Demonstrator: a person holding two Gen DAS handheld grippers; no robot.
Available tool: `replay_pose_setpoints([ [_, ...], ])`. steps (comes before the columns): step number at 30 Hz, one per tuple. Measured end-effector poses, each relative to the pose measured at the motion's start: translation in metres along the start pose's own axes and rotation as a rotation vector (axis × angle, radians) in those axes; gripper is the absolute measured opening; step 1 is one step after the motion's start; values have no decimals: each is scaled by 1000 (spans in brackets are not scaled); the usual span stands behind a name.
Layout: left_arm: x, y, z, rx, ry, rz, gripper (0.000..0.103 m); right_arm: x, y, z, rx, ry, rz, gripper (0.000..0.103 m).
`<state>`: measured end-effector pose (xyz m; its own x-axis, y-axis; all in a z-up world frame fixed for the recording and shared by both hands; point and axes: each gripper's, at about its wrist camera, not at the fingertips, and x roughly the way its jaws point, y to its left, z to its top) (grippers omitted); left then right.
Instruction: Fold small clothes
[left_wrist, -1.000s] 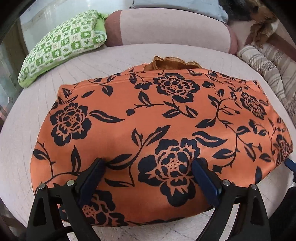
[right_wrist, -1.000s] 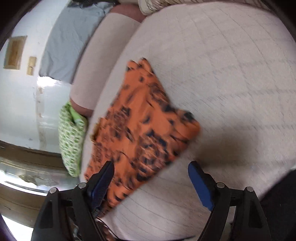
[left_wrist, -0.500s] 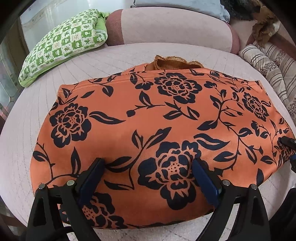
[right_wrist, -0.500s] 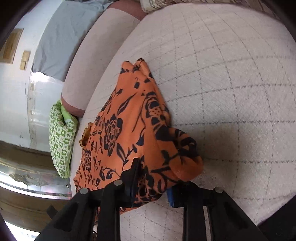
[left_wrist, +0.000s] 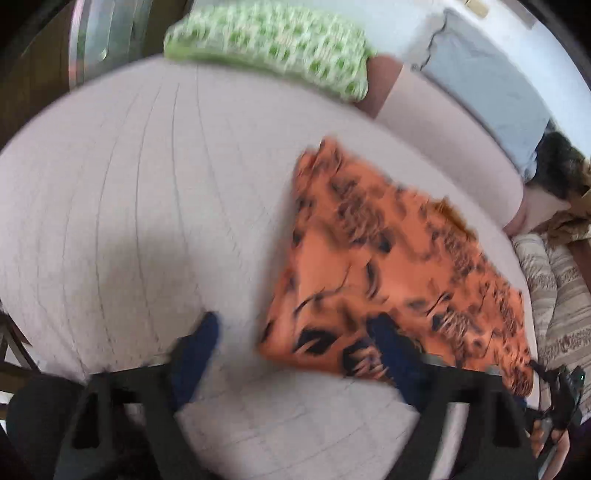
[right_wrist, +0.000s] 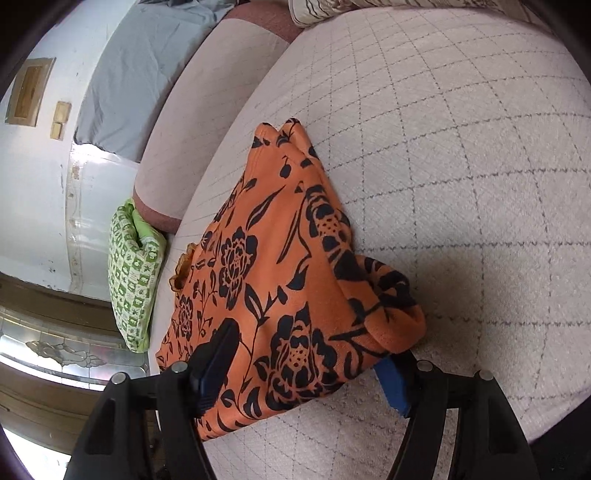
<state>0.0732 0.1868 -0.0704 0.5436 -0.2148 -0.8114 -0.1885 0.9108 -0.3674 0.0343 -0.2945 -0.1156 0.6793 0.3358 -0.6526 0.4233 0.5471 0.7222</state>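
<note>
Fingers of the right gripper (right_wrist: 306, 363) stand apart astride the near corner of the orange cloth (right_wrist: 280, 266); its jaws have just been opening, the fabric lies between them, and no pad is seen pressing it. Left gripper (left_wrist: 295, 339) is also parted, its jaws having just been closing; one finger (left_wrist: 197, 339) sits over bare cover, the other over the cloth's near edge, nothing clamped.

Cloth lies partly folded on the quilted bed (right_wrist: 461, 155), its right end doubled over into a rounded, bulky lip beside the right gripper.

Judgement: the step in hand appears to be a re-grip for the next fold. To do it well, each gripper should take all layers at its own corner, bite well in from the hem, and lift together so the doubled lip does not spill open.

Left wrist view is heavily blurred; print, hems and layer count there are unreadable. The cloth's underside and how many layers lie in the lip are hidden. A green pillow (right_wrist: 135, 277) lies well apart at the bed's edge.
</note>
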Motion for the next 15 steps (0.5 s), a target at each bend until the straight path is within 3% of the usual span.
replay_pose_setpoints([
  [1, 0, -2, -2, 32, -7, 3, 63, 0, 0, 0, -4, 0, 2, 73],
  [2, 1, -6, -2, 74, -4, 7, 23, 0, 0, 0, -6, 2, 5, 73],
  [3, 7, -8, -1, 96, 36, -7, 13, 0, -1, 0, -5, 6, 10, 73],
  [5, -1, -8, 5, 80, 29, -20, 13, -1, -2, 1, -7, 14, 14, 73],
  [7, -21, -26, 8, 202, -53, 10, 13, -1, -2, 2, -18, 20, 13, 72],
  [8, -18, -32, 7, 257, -44, 37, 13, -1, -3, 2, -23, 20, 15, 72],
  [10, 11, -23, -1, 278, 66, 104, 18, -1, -4, 1, -22, 15, 21, 72],
  [11, 15, -20, -4, 283, 59, 99, 21, -1, -4, 1, -21, 13, 25, 72],
  [13, 4, -27, -1, 297, 28, 129, 41, -2, -6, 1, -14, 13, 44, 73],
  [14, -3, -30, 0, 289, 5, 141, 60, -3, -8, 1, -7, 15, 56, 73],
  [15, -11, -36, 2, 284, -36, 140, 65, -4, -9, 2, 0, 18, 64, 73],
])
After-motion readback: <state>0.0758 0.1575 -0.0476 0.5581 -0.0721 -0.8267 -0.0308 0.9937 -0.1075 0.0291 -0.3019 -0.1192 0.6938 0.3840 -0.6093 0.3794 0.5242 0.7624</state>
